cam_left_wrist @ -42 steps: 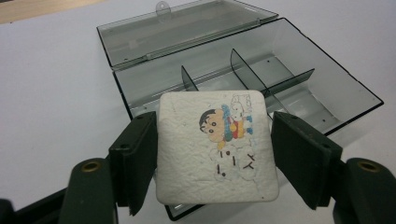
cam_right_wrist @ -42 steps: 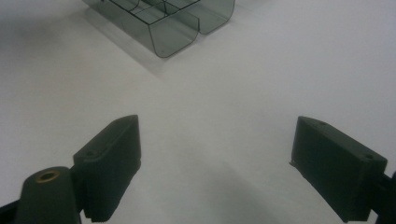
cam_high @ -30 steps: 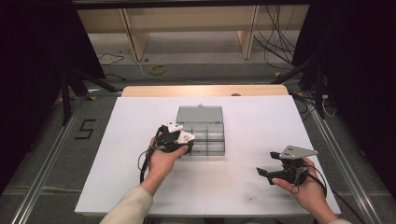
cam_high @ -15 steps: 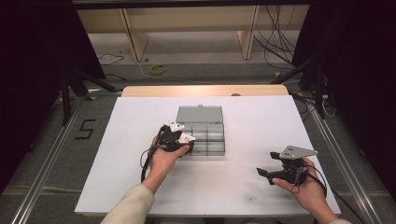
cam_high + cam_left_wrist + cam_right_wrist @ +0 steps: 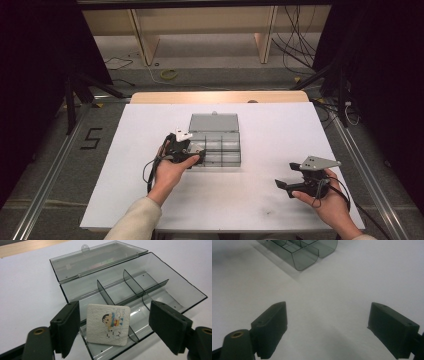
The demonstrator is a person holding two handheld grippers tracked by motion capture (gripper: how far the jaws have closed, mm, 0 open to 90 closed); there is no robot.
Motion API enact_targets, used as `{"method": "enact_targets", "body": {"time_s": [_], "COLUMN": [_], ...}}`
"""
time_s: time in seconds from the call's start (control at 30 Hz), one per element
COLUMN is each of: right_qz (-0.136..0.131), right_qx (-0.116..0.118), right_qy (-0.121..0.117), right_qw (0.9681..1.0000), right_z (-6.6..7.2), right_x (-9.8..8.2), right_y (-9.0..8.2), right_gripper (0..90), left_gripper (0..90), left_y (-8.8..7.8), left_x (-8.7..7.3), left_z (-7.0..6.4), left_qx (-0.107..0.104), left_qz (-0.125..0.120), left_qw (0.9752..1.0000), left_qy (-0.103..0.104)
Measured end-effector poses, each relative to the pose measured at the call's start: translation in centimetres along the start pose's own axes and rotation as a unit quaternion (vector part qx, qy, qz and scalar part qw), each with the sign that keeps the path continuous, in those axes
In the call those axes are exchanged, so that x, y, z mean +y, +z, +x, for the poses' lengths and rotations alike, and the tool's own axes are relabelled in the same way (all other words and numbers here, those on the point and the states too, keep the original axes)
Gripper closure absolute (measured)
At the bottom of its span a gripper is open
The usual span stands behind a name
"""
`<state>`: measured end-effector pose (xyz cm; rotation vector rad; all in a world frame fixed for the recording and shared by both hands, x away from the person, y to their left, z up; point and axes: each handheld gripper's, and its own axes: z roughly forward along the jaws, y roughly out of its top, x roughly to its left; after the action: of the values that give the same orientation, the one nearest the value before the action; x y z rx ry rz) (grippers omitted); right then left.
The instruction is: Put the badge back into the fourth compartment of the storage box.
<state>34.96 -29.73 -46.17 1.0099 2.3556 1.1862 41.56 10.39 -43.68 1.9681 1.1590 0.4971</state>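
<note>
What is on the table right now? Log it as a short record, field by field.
surface: white table
box: clear grey compartment box, lid open and laid back, dividers inside
tile: square white tile with a cartoon figure, leaning in the near compartment, between the left jaws but not gripped
left gripper: open, at the box's near left corner
right gripper: open, over bare table to the right of the box

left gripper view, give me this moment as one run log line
left gripper: open, at box front | card: leaning in near compartment of clear box, lid open | right gripper: open, off to side above table
</note>
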Motion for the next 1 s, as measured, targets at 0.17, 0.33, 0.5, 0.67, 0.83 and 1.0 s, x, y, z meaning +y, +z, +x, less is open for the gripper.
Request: {"method": "enact_targets", "body": {"time_s": [0.17, 0.33, 0.5, 0.67, 0.83, 1.0], "right_qz": [0.000, 0.000, -0.001, 0.000, -0.001, -0.001], "right_qx": [0.000, 0.000, 0.002, 0.002, 0.004, 0.006], "right_qy": [0.000, 0.001, 0.001, 0.001, 0.000, -0.001], "right_qw": [1.0000, 1.0000, 1.0000, 1.0000, 1.0000, 1.0000], "right_z": [-0.1, -0.1, -0.1, -0.1, -0.1, -0.1], "right_x": [0.0, 0.0, 0.0, 0.0, 0.1, 0.1], "right_y": [0.0, 0.0, 0.1, 0.2, 0.2, 0.3], "right_gripper": [16.4, 16.4, 16.4, 16.4, 16.4, 16.4], "left_gripper": [21.7, 20.4, 20.4, 20.5, 20.4, 20.2], "left_y": [-1.4, -2.1, -2.5, -3.0, -3.4, -3.8], "left_x": [-0.1, -0.3, -0.7, -1.0, -1.2, -1.7], "left_z": [0.4, 0.6, 0.7, 1.0, 1.2, 1.5], "left_qx": [-0.009, -0.018, -0.018, -0.016, -0.014, -0.015], "left_qz": [-0.002, 0.002, 0.001, -0.003, -0.002, -0.005], "left_qw": [0.9999, 0.9995, 0.9993, 0.9991, 0.9988, 0.9985], "left_qy": [0.013, 0.024, 0.033, 0.039, 0.048, 0.053]}}
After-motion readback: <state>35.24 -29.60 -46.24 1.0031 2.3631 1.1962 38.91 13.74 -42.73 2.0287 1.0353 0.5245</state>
